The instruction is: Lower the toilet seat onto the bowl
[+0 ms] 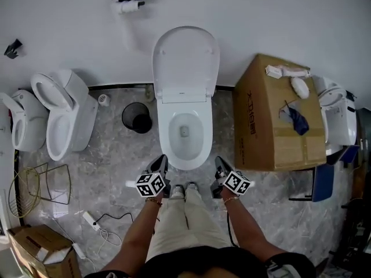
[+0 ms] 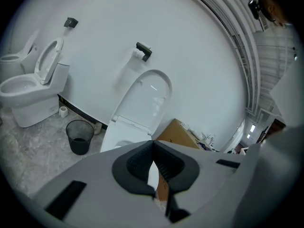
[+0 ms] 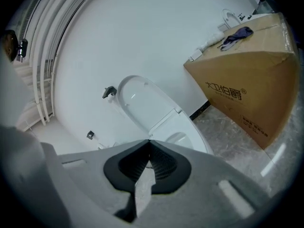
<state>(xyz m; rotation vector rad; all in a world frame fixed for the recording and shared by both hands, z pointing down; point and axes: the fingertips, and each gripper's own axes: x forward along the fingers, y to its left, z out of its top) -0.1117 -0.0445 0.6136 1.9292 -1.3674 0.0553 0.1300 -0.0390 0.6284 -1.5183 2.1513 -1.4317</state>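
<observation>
1. A white wall (image 1: 261, 16) and a marbled floor (image 1: 110, 149) are noted. A cardboard box (image 1: 272, 120) is set just right of the toilet.
2. The bowl (image 1: 184, 133) is found open, centred straight ahead of the person.
3. The toilet seat (image 1: 185, 59) is seen raised, leaned back against the wall and hinged at the bowl's rear. It cannot be told apart from the lid. Its long axis is run directly away from the person and up the wall, so its free top edge is placed farthest from both tools.
4. A dark bin (image 1: 137, 117) is stood just left of the bowl.
5. The left gripper (image 1: 161, 162) and right gripper (image 1: 220, 163) are held low at the bowl's front, one on each side. Both sets of jaws are pressed together with nothing between them.
6. The seat is judged to lie ahead and above, across the whole bowl. The left gripper is judged marginally nearer the centre line.
</observation>
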